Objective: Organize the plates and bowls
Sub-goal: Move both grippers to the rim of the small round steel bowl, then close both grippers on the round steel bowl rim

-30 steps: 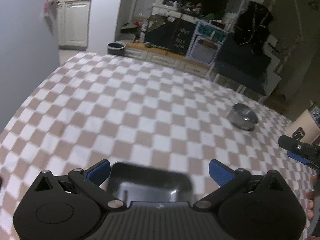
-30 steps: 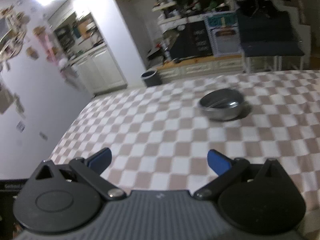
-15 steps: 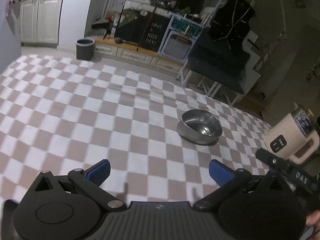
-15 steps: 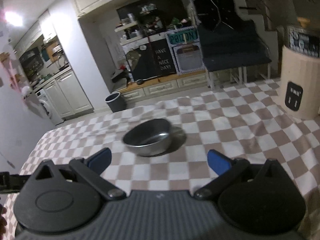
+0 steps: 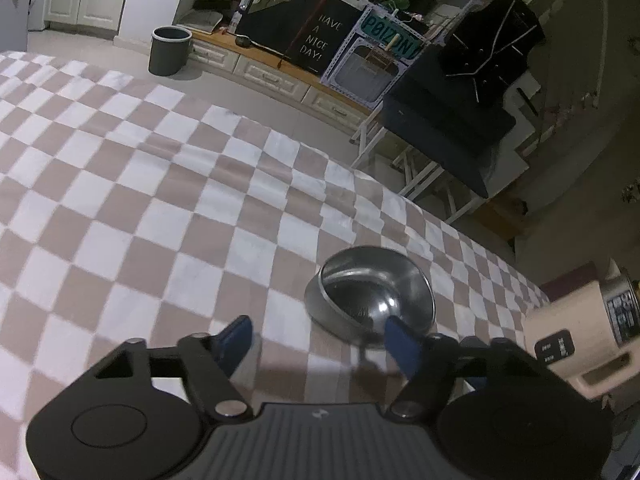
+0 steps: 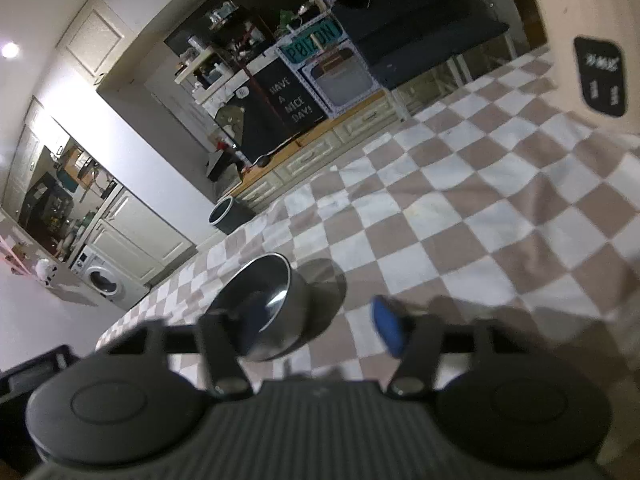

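A steel bowl (image 5: 370,296) stands upright on the checkered cloth (image 5: 168,208). My left gripper (image 5: 318,340) hovers just before its near side, jaws closing. Its right fingertip (image 5: 400,344) overlaps the bowl's near rim, while the left fingertip (image 5: 236,336) stays clear over the cloth. In the right wrist view the same bowl (image 6: 260,304) sits low and left. My right gripper (image 6: 320,328) is closing around the bowl's right wall. Its left finger is blurred at the bowl's mouth, and its right fingertip (image 6: 388,332) stands apart from the wall.
A beige canister (image 5: 576,344) stands close to the right of the bowl, seen large in the right wrist view (image 6: 592,40). The far table edge drops to the floor, where a dark bin (image 5: 170,50) stands. A dark object (image 6: 32,368) shows at the lower left.
Both grippers have swept across the table and sunk toward the steel bowl, which now lies at their fingertips. Both pairs of jaws have narrowed. The black square dish has left the left view.
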`<state>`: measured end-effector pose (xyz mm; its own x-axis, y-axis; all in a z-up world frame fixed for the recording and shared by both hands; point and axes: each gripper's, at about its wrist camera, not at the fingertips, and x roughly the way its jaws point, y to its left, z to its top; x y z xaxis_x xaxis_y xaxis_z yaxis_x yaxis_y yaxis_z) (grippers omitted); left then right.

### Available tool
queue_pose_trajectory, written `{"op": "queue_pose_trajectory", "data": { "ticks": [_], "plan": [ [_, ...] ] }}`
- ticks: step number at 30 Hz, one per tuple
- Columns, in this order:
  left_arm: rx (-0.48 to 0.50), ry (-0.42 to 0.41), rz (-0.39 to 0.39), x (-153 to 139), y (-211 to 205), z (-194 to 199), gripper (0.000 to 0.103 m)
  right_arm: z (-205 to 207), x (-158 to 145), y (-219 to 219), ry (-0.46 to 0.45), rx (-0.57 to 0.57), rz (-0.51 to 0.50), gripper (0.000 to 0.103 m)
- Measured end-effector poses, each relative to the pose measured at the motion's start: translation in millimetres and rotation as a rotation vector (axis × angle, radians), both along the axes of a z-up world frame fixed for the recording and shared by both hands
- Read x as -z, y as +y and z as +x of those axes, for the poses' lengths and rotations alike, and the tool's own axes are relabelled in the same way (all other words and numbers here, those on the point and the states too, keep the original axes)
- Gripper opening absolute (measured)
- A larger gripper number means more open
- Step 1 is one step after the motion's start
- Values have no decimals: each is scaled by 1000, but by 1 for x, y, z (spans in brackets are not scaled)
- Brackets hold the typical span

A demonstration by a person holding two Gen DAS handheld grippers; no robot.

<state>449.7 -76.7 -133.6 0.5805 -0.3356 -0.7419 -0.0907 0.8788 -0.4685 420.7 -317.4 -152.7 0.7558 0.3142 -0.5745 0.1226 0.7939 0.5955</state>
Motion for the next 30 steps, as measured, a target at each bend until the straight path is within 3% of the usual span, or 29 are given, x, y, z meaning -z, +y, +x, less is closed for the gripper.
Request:
{"op": "queue_pose_trajectory", "data": {
  "ticks": [5, 9, 12, 14, 17, 23, 30],
  "plan": [
    [17, -16, -22, 9, -6, 20, 51, 15, 9, -7, -27, 40, 71, 51],
    [22, -10, -10, 16, -10, 31, 42, 22, 8, 0, -59, 11, 146, 48],
    [26, 3, -7, 23, -10, 38, 35, 27, 7, 13, -54, -45, 135, 43],
    [31, 6, -2, 26, -10, 41, 25, 31, 8, 20, -39, -72, 124, 29],
    [24, 9, 5, 28, -9, 43, 18, 31, 8, 23, -29, -68, 92, 12],
    [31, -9, 25, 20, -4, 38, 11, 25, -4, 26, -33, -104, 24, 8],
    [63, -70, 56, -18, 2, 11, 11, 14, -37, 38, -83, -147, -41, 7]
  ]
}}
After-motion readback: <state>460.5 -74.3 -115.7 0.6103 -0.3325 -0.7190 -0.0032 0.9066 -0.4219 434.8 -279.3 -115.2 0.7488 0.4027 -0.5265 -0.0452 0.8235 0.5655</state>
